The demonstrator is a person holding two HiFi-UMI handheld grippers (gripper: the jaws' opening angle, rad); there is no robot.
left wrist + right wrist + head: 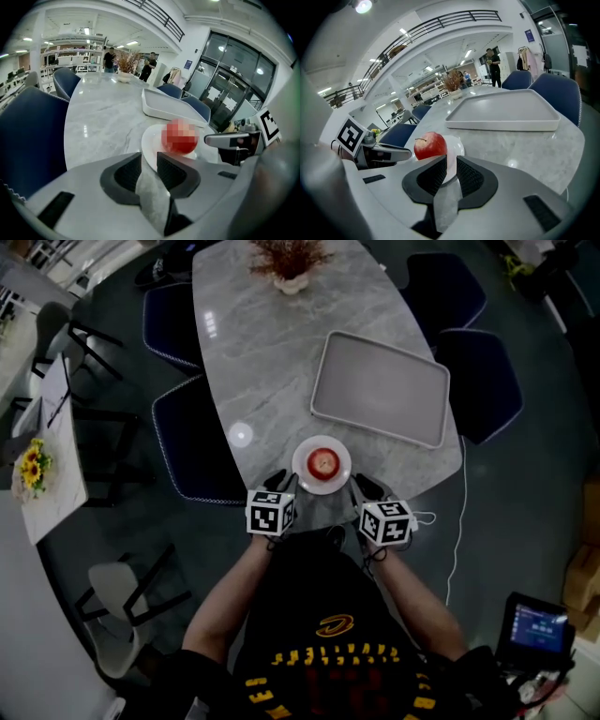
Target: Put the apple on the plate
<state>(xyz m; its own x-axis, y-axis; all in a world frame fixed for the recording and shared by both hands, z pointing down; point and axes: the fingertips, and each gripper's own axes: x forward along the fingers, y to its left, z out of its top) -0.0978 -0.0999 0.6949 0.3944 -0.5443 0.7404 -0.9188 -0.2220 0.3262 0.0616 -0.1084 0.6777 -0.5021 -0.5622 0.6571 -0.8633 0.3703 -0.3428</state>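
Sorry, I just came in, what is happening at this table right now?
A person holds a gripper in each hand at the near edge of the marble table. The red apple already sits on the small white plate. The left gripper and right gripper flank the plate, jaws nearly together, holding nothing. A grey tray lies beyond.
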